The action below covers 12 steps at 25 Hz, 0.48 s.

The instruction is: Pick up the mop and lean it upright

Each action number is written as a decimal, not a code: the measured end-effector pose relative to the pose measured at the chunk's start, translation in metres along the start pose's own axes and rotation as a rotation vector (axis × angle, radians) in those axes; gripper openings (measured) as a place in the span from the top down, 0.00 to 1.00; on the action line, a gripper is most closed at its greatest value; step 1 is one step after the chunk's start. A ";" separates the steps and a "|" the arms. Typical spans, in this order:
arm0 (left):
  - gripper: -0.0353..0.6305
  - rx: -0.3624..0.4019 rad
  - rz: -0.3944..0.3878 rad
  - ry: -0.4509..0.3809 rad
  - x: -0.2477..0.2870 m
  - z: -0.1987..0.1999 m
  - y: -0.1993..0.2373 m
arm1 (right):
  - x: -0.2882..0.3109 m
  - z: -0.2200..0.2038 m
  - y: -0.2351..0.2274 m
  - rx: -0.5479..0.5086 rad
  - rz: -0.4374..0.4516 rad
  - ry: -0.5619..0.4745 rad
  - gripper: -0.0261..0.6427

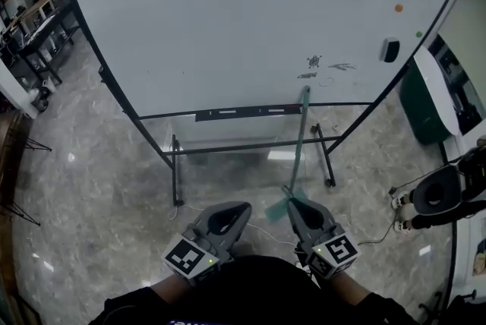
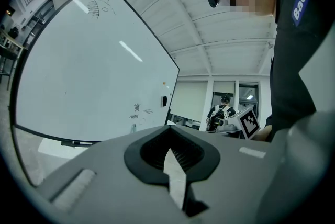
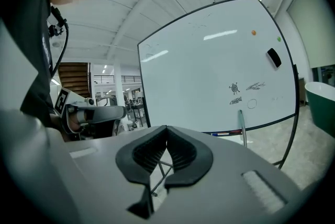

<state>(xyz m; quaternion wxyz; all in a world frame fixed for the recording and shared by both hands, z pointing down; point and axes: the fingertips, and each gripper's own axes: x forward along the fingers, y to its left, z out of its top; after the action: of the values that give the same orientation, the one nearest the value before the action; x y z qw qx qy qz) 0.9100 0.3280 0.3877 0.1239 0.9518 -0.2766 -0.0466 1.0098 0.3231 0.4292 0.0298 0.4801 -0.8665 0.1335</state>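
Fingers of left gripper and right gripper sit together, empty; the mop stands near-upright, handle top against the whiteboard. Board scribbles illegible.

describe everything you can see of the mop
The mop has a thin, pale teal handle, probably metal or plastic, and a small teal head that looks blurred. It stands almost upright, tilted slightly. Its top end leans on the lower edge of the whiteboard by the marker tray, and its head sits on the marbled floor. The right hand-held gripper is just behind the head, jaws together, not holding it.
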 end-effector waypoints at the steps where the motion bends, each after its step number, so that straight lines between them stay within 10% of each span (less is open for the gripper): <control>1: 0.92 0.000 -0.006 0.001 -0.002 0.001 0.007 | 0.007 0.002 -0.002 0.006 -0.016 -0.008 0.95; 12: 0.92 -0.021 -0.002 0.010 0.010 0.002 0.042 | 0.042 0.008 -0.074 -0.044 -0.138 0.021 0.93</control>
<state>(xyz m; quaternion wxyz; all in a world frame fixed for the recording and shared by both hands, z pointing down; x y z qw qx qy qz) 0.8970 0.2882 0.3968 0.1352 0.9510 -0.2744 -0.0446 1.0502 0.2494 0.4436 0.0586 0.5366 -0.8336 0.1170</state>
